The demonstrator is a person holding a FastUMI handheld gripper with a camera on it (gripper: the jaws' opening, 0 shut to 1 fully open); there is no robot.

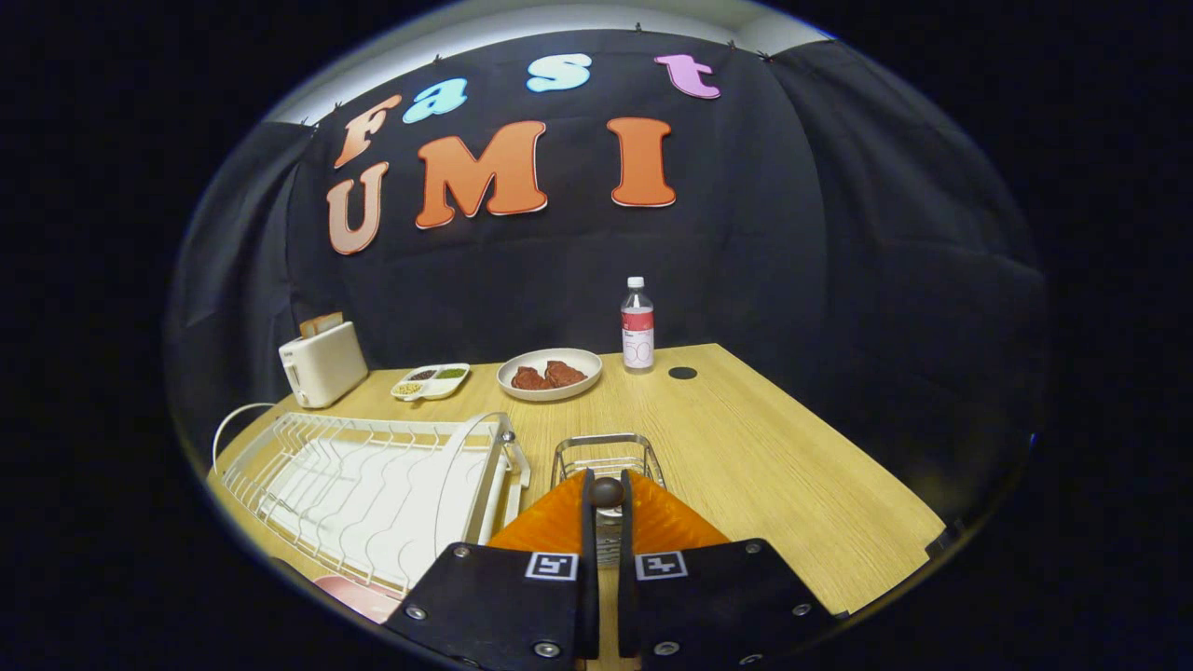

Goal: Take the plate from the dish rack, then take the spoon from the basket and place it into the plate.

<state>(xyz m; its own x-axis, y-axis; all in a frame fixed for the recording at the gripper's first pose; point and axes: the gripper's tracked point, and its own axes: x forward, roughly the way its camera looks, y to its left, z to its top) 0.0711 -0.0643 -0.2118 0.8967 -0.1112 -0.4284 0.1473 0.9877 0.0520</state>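
Tongs [608, 494] nearly closed, orange fingers pinching the dark rounded spoon end [607, 491] directly over the small wire basket [606, 449]. Spoon's long axis appears to run down between the fingers, handle hidden. White wire dish rack [373, 485] beside basket stands empty; pink plate [359, 596] lies nearer than the rack. Placing remains.

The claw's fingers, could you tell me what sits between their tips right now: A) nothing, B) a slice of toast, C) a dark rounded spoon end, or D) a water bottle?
C, since the claw has its orange fingers closed on the dark rounded spoon end, just above the wire basket.
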